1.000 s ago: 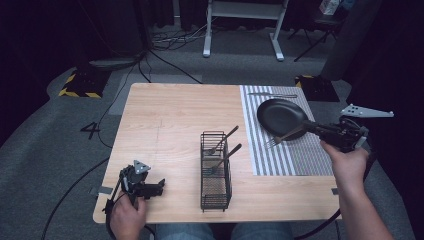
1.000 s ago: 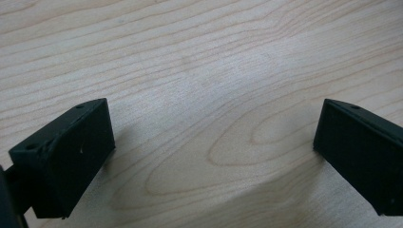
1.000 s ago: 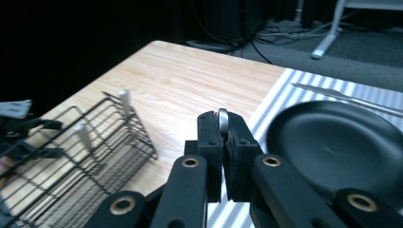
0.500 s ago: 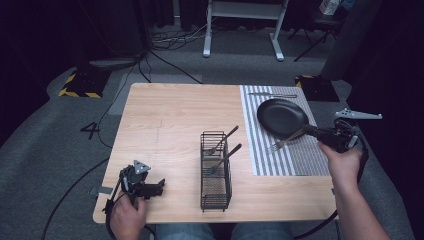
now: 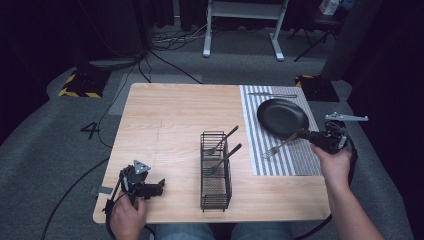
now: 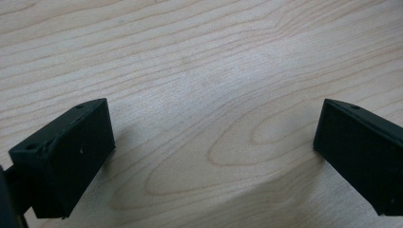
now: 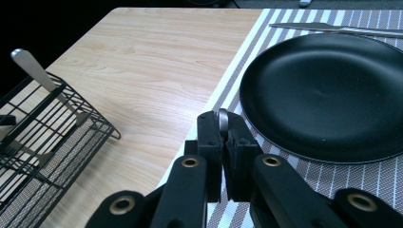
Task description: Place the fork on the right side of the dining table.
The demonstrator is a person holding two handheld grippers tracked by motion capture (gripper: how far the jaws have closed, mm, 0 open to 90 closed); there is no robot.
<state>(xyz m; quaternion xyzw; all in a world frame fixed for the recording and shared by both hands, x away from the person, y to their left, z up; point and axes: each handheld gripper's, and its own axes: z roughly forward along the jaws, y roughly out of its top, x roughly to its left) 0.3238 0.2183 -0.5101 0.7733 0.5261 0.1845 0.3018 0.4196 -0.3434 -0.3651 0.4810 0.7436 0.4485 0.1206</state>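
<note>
My right gripper point(image 5: 303, 134) is shut on the handle of a metal fork point(image 5: 276, 146). The fork slants down to the striped placemat point(image 5: 300, 162), its tines just in front of and to the left of the black plate point(image 5: 282, 117). In the right gripper view the jaws point(image 7: 222, 142) pinch the fork's handle end point(image 7: 222, 119), with the plate point(image 7: 328, 90) ahead to the right. At the table's near left corner my left gripper point(image 5: 150, 187) rests open; its view has bare wood between the wide-apart jaws point(image 6: 209, 152).
A black wire basket point(image 5: 216, 170) stands mid-table near the front edge with two utensils leaning in it; it is also in the right gripper view point(image 7: 43, 137). A knife point(image 5: 272, 95) lies on the placemat beyond the plate. The wooden table point(image 5: 170, 120) is bare at the left.
My right gripper has carried the fork left and down, from over the plate's near rim to the placemat beside it. The left gripper has stayed still.
</note>
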